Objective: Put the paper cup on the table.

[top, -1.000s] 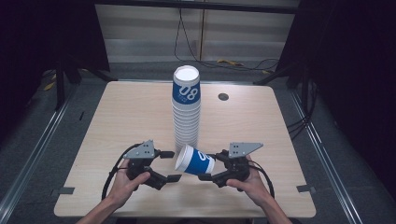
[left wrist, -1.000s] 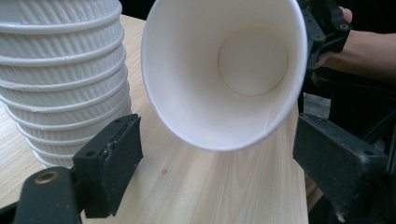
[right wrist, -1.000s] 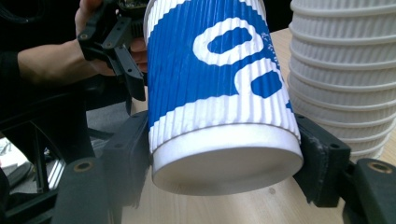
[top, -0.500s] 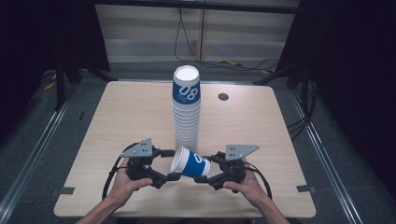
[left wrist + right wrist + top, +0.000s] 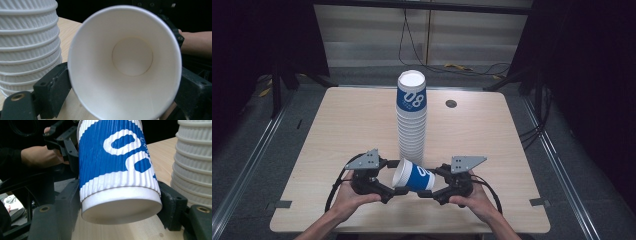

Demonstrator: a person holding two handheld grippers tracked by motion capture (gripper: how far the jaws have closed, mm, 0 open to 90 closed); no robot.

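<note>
A blue-and-white ribbed paper cup (image 5: 414,176) lies on its side in the air just above the table's near edge, between both grippers. My right gripper (image 5: 428,181) is shut on its base end (image 5: 120,202), one jaw on each side. The cup's open mouth (image 5: 125,62) faces my left gripper (image 5: 393,179), whose jaws flank the rim and lie close against its wall. Whether they press on it I cannot tell. A tall stack of matching cups (image 5: 412,120) stands upright just behind, at the table's middle.
The wooden table (image 5: 337,125) has a small round dark grommet (image 5: 451,103) at the back right. The stack (image 5: 27,37) rises close to the left jaw, and in the right gripper view the stack (image 5: 195,165) is at the right. Dark floor and rails surround the table.
The right gripper has carried the cup a little to the left, so its mouth now sits between the left gripper's jaws. The left hand has stayed in place.
</note>
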